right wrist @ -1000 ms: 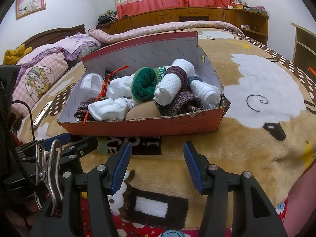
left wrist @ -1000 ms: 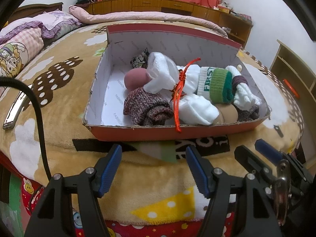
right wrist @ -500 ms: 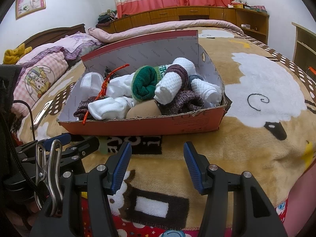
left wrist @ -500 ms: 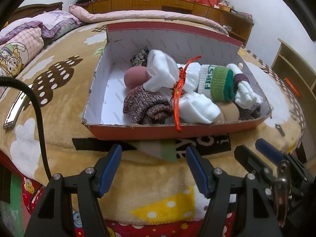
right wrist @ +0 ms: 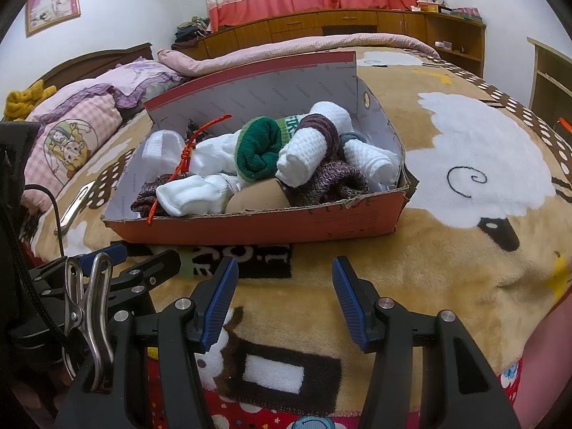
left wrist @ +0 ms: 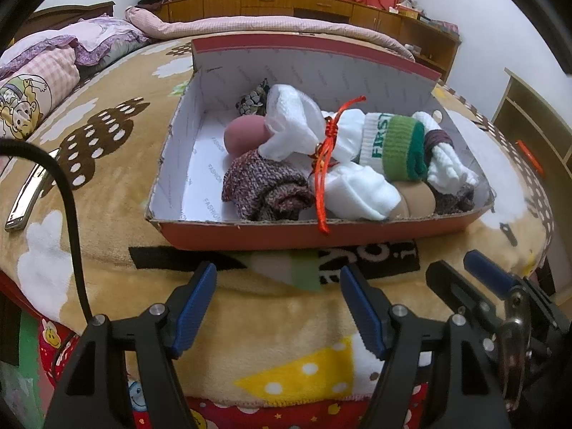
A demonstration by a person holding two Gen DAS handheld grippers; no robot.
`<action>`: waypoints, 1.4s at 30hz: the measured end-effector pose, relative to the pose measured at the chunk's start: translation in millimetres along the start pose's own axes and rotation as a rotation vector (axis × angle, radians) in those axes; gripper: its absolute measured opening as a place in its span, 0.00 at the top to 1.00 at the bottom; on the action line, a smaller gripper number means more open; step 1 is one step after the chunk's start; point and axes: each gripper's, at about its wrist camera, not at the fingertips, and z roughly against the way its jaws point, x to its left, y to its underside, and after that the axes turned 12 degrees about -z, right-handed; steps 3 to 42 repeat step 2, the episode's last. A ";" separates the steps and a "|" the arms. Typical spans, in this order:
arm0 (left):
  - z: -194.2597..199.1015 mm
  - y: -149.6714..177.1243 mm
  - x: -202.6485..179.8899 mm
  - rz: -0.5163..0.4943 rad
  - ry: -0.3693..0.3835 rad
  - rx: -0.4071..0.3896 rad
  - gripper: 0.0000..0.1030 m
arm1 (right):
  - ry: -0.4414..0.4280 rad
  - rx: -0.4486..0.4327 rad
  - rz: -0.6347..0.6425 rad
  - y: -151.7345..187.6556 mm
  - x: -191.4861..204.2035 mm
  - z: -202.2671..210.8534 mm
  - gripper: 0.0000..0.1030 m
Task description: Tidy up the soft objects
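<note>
The rolled soft socks (left wrist: pixel 343 164) lie heaped in the orange cardboard box (left wrist: pixel 321 236) on the bed, long axis three-to-nine; box at twelve o'clock of both grippers; left gripper (left wrist: pixel 277 304) fingers, just widening, empty; right gripper (right wrist: pixel 284 300) (equally near) parted, empty.

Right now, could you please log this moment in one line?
left gripper: open, empty, jaws just opening | right gripper: open, empty | rolled socks in orange cardboard box
</note>
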 end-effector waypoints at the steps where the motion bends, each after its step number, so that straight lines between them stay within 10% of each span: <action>1: -0.2 0.0 -0.4 -0.001 -0.002 0.002 0.27 | 0.000 0.000 0.000 0.3 0.2 0.1 0.46; 42: -0.5 0.0 -0.5 -0.002 -0.003 0.005 0.26 | 0.000 0.000 0.000 0.0 0.0 0.0 0.46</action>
